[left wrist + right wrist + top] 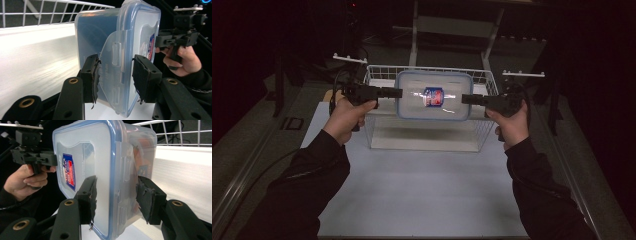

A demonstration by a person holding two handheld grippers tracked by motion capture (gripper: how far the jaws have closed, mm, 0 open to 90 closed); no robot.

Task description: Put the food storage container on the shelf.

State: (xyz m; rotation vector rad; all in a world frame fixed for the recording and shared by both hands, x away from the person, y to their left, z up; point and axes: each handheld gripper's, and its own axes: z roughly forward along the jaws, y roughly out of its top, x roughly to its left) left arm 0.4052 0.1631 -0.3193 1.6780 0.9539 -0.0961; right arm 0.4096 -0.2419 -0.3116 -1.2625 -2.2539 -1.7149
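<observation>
A clear plastic container with a blue-rimmed lid and a red-and-blue label hangs in the air over a white wire basket, lid turned toward me. My left gripper is shut on its left end and my right gripper on its right end. In the left gripper view the pads clamp the container at its latch flap, with the right gripper beyond. In the right gripper view the pads press on the lid and body of the container, with the left gripper behind.
The basket stands at the far middle of a white table, and its wire wall shows behind the container. Dark floor surrounds the table. A metal stand rises behind the basket. A cable trails along the left.
</observation>
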